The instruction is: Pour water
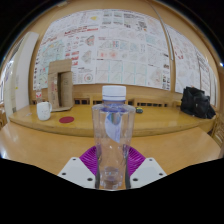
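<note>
Bottle (113, 135), a clear plastic one with a white cap, stands upright between the 2 fingers of the gripper (112, 172), filling the middle of the gripper view. The white fingertips (76, 172) sit at either side of the bottle's lower body, and the purple pads (92, 158) show behind and around its base; whether both pads actually press on the plastic or leave a slight gap cannot be told. The water level inside the bottle is not readable through the clear wall. Below and just ahead of the fingers lies a pale wooden table (40, 150), bare to the left and right of the bottle, so there is open surface on both sides of the tool. Beyond the bottle the table's far edge runs across, and past it a wooden ledge (150, 122) carries on toward the wall. On that ledge, well to the left of the fingers, stands a white cup (44, 111) with a small red disc (66, 119) lying just beside it, and a cardboard box (60, 84) rises behind them. Far off to the right sits a black bag (196, 102). The wall beyond is covered with printed posters (120, 48).
</note>
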Tool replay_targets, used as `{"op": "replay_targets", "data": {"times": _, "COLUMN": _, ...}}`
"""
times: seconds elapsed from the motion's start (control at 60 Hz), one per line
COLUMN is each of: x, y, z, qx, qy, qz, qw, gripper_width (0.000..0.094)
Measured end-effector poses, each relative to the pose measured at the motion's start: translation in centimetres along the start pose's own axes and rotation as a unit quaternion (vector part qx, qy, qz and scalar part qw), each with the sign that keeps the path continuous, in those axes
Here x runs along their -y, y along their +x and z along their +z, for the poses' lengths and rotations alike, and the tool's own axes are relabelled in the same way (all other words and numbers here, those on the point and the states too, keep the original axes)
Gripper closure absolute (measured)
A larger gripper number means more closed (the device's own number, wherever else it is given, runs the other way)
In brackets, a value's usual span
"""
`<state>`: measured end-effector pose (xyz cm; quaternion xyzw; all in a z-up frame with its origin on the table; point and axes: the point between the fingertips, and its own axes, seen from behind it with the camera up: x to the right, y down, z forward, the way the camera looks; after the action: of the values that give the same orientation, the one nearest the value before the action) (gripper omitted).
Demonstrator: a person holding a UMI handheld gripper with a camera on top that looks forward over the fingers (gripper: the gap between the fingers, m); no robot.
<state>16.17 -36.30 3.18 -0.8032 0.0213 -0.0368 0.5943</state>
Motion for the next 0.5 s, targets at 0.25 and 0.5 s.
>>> {"op": "replay_targets", "data": {"times": 0.25, "x": 7.5, "y": 2.0, "z": 0.5, "qx": -0.082, "qy": 0.021, "qz": -0.056, "qw": 0.995, "gripper_width": 0.0602}}
{"op": "replay_targets", "data": {"times": 0.5, "x": 25.7, "y": -0.6, "z": 4.3, "qx": -0.194, "qy": 0.074, "qz": -0.264, "qw": 0.942, "gripper_width": 0.0602}}
